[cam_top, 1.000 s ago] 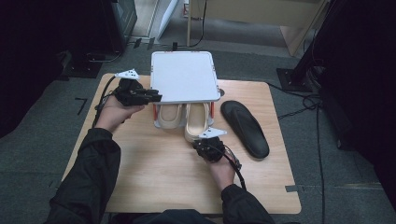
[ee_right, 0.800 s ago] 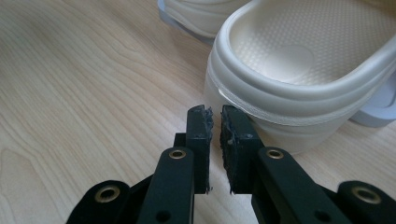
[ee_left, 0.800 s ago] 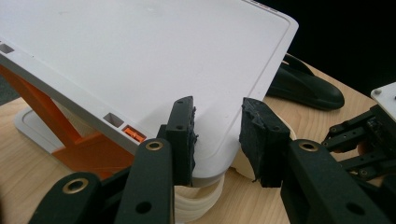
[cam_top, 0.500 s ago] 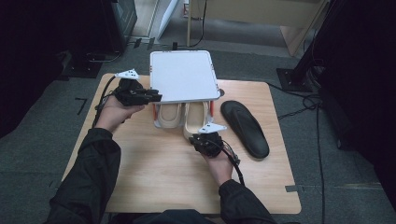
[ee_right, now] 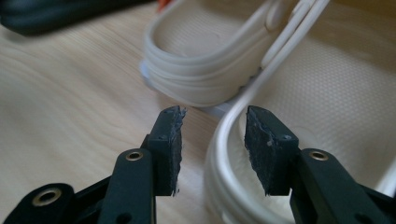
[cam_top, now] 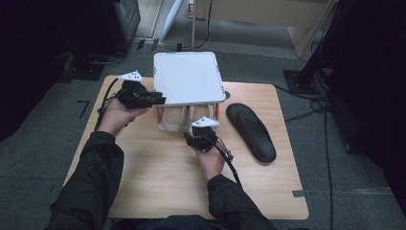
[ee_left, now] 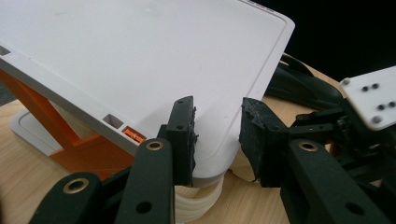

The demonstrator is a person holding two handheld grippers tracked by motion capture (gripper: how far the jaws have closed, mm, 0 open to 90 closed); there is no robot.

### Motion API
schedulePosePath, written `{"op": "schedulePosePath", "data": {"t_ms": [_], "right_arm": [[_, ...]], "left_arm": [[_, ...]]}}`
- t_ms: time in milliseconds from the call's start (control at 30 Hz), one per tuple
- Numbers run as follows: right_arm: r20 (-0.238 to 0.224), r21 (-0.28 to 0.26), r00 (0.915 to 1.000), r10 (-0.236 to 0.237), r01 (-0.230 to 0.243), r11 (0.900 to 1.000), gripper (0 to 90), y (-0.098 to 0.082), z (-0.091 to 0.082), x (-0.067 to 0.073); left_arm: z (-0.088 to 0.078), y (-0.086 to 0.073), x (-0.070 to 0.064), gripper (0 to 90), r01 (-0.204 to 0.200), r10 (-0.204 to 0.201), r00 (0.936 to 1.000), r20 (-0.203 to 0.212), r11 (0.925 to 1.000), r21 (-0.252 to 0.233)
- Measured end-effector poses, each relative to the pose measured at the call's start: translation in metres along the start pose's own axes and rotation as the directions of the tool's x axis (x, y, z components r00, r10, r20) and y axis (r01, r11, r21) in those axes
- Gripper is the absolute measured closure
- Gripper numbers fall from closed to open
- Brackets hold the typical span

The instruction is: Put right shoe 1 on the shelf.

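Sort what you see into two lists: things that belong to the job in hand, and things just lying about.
In the job:
cream sandals
white rack lid, pinched at its corner by the left tool
right tool, jaws just opened, apart around a sandal's heel strap

Lying about:
black sandal
cables on the floor

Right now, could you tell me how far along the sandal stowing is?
Looks done: both cream sandals lie heels-out under the white tray.
In hand: the left gripper clamps the tray's corner; the right gripper, jaws just opened, straddles one sandal's heel strap without pressing.
Left: probably the black sandal, alone on the table.
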State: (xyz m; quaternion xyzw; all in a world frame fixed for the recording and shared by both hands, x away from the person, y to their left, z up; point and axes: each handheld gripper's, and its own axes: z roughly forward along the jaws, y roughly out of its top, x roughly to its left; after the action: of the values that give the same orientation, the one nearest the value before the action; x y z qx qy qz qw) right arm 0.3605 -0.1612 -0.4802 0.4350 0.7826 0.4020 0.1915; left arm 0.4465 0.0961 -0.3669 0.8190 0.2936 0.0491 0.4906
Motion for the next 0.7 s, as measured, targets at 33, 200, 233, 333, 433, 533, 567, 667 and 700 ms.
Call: {"op": "schedulePosePath", "data": {"t_ms": [33,200,233,333,433,533,567,667,700], "right_arm": [[0.015,0.002,0.9998,-0.009,0.009,1.0,58.6,0.0,0.002,0.0],[0.018,0.019,0.9997,-0.015,0.014,1.0,69.2,0.005,0.005,-0.006],[0.014,0.026,0.9994,-0.032,0.032,0.999,69.6,0.006,0.005,-0.006],[0.007,0.042,0.9979,-0.064,0.063,0.997,70.3,0.008,0.005,-0.007],[-0.01,0.054,0.9966,-0.081,0.082,0.995,71.2,0.011,0.005,-0.01],[-0.032,0.053,0.9925,-0.118,0.119,0.991,73.7,0.012,0.004,-0.014],[-0.032,0.049,0.992,-0.122,0.124,0.991,74.1,0.012,0.003,-0.015],[-0.04,0.036,0.9956,-0.085,0.086,0.996,71.9,0.011,0.004,-0.02],[-0.048,0.034,0.9967,-0.066,0.067,0.997,70.6,0.01,0.004,-0.021]], "left_arm": [[0.0,0.0,0.0,65.9,0.001,-0.001,1.0,0.0,1.0,0.0],[0.0,0.0,0.0,65.9,-0.001,0.001,1.0,0.001,1.0,-0.001],[0.0,0.0,0.0,65.9,0.0,0.0,1.0,0.002,1.0,-0.001],[0.0,0.0,0.0,65.9,-0.001,0.001,1.0,-0.001,1.0,0.001],[0.0,0.0,0.0,65.9,-0.002,0.002,1.0,-0.004,1.0,0.0],[0.0,0.0,0.0,65.9,-0.002,0.002,1.0,-0.002,1.0,-0.001],[0.0,0.0,0.0,65.9,-0.002,0.002,1.0,-0.002,1.0,0.0],[0.0,0.0,0.0,65.9,-0.001,0.001,1.0,0.001,1.0,-0.001],[0.0,0.0,0.001,65.9,-0.001,0.001,1.0,0.001,1.0,-0.002]]}}
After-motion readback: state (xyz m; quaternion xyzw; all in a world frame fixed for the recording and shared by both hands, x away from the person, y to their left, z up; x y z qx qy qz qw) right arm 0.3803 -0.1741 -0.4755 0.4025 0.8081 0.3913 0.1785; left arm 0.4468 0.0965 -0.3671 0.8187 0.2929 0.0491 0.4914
